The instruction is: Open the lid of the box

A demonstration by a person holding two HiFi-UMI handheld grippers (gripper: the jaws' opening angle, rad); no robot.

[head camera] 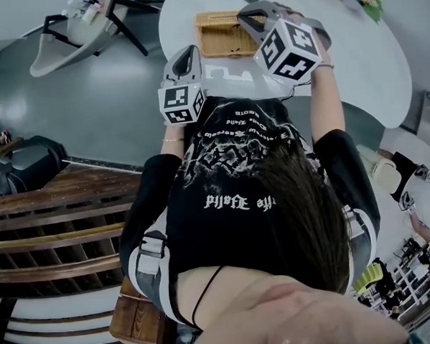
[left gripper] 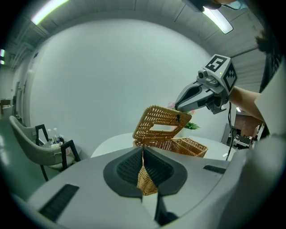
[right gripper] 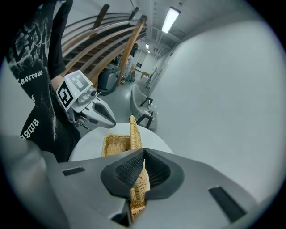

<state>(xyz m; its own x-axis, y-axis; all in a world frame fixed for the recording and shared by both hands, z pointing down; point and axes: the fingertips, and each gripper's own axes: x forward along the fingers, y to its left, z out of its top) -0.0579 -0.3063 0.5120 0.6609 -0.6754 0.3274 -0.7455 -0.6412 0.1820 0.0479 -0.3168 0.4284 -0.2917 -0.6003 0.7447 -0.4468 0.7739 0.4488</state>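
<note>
Holding the wicker lid [left gripper: 161, 120] tilted up above the box [left gripper: 194, 146] on the table [left gripper: 114, 145].
Pinching the lid's edge with the right gripper [right gripper: 142, 154], jaws closed on it; clamping the box's near wall likewise with the left gripper [left gripper: 143, 152].

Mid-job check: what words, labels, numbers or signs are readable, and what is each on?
"the World" (likely; gothic, upside down in the head view): black T-shirt.
Too stylised to read: the T-shirt's other print lines.
Square patterns only, no words: marker cube on right gripper; marker cube on left gripper.
No label visible: woven wicker box, wicker lid.
</note>
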